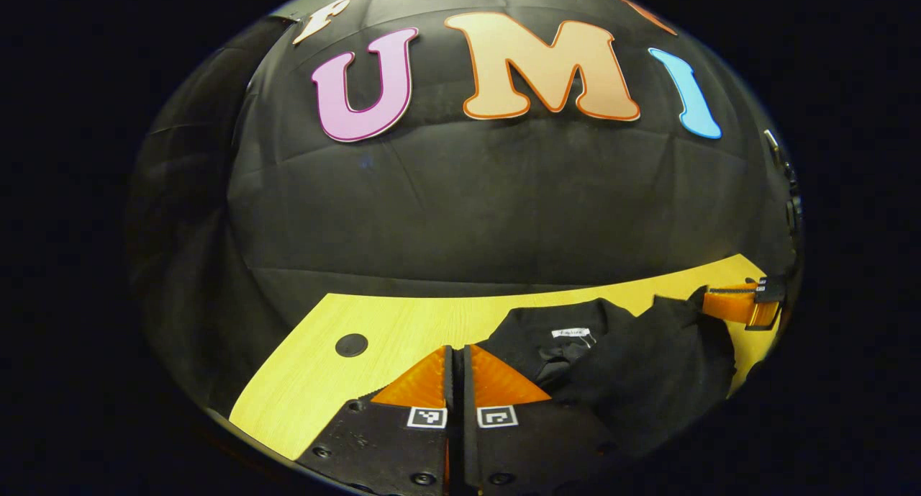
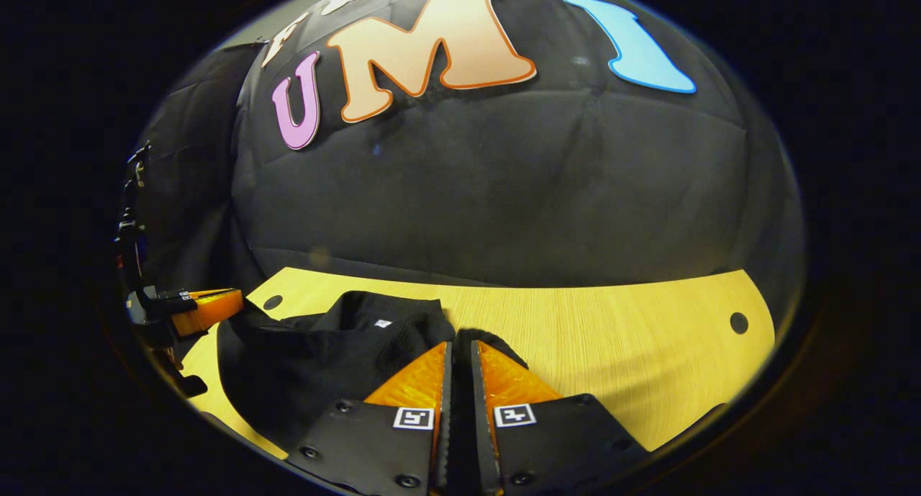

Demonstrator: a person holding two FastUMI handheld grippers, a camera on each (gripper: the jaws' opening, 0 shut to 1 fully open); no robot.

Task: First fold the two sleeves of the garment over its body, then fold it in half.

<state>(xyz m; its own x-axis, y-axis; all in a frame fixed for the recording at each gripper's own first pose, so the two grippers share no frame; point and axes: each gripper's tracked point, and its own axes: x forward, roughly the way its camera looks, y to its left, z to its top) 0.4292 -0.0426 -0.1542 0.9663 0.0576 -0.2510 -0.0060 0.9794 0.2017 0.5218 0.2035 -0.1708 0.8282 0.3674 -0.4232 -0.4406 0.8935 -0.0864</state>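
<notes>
Left gripper view: my left claw (image 1: 456, 363) is clenched over bare worktop (image 1: 403, 327). My right claw (image 2: 457, 359) pinches the black garment (image 2: 324, 359), heaped near the worktop's far edge.

- A light wooden table (image 1: 403, 323) is carrying everything under me, its grain running sideways in my left gripper view.
- A black garment (image 2: 316, 359) is lying bunched on it, collar tag (image 1: 570, 332) facing up.
- Round dark holes (image 2: 738, 322) are showing in the tabletop near its corners.
</notes>
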